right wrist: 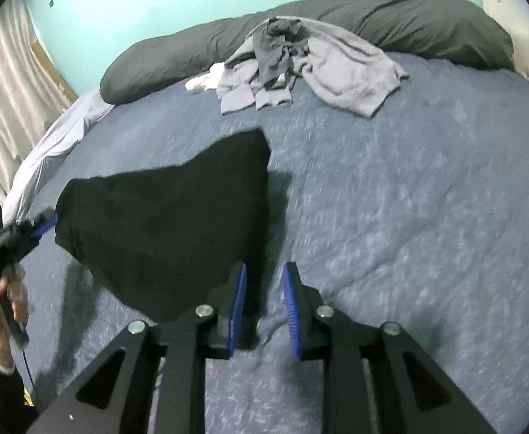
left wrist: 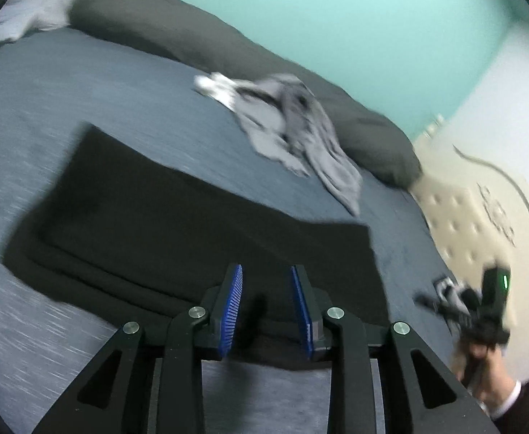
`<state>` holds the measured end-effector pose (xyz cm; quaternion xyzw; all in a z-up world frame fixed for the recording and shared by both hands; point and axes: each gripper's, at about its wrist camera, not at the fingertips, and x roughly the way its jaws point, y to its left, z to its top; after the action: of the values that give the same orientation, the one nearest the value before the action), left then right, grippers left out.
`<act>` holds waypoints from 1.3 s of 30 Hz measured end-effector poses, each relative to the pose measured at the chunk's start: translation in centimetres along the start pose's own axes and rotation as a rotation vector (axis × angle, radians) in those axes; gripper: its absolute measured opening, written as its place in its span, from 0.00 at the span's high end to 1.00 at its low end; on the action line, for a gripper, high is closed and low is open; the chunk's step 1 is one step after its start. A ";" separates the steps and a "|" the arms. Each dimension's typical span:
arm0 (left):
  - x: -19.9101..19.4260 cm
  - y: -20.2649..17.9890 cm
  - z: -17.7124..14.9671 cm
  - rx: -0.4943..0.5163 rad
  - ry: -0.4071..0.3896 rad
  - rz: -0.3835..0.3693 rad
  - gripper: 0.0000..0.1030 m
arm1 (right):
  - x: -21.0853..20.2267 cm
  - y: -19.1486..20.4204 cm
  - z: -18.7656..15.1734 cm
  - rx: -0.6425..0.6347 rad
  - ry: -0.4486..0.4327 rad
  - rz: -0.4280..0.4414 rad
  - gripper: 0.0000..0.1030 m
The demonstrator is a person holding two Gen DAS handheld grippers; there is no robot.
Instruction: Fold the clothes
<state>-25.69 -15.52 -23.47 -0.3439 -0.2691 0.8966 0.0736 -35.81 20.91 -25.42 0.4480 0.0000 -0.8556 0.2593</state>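
Both views are smeared by motion blur, so fabric texture and fine edges are hard to make out. The folded black garment [left wrist: 177,217] lies flat on the blue-grey bedspread [left wrist: 84,108], near its front edge; its near hem is hidden behind the left gripper [left wrist: 266,303], whose blue-padded fingers [left wrist: 232,307] stand apart with nothing between them, right over that hem. Whether they touch the cloth cannot be told.

In the right wrist view the right gripper [right wrist: 264,307] also has its jaws spread and empty, above bare bedspread just beside the garment's right corner. From there the left gripper shows only as a blurred dark shape at the frame's left edge, its blue tip at the garment's left corner, with the hand [right wrist: 2,311] holding it partly cut off. In the left view the right gripper appears small and blurred at the lower right, a green light on it, with a hand [left wrist: 481,365] and a white cuff below.

Farther back, a heap of unfolded grey clothes [right wrist: 300,68] with a white piece beside it rests against a long dark grey pillow [right wrist: 409,21]. Behind stands a turquoise wall [right wrist: 156,0]; a pale tufted headboard [left wrist: 456,213] closes one side, and pale curtains [right wrist: 8,83] hang at the other.
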 end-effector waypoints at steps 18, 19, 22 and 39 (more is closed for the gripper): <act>5.4 -6.2 -6.4 0.004 0.125 -0.052 0.68 | 4.2 -3.2 7.6 0.138 0.045 0.121 0.50; 5.4 -6.2 -6.5 0.008 0.125 -0.053 0.68 | 4.5 -3.0 7.9 0.136 0.048 0.126 0.50; 5.5 -6.2 -6.7 0.022 0.128 -0.056 0.67 | 5.3 -2.6 8.9 0.129 0.057 0.142 0.50; 6.5 -4.3 -1.9 0.031 0.166 -0.086 0.61 | 4.4 -3.9 1.7 0.288 0.023 0.209 0.57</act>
<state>-29.53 -8.99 -26.08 -0.4040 -0.2629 0.8650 0.1394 -40.89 21.90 -28.65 0.4878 -0.1661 -0.8100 0.2800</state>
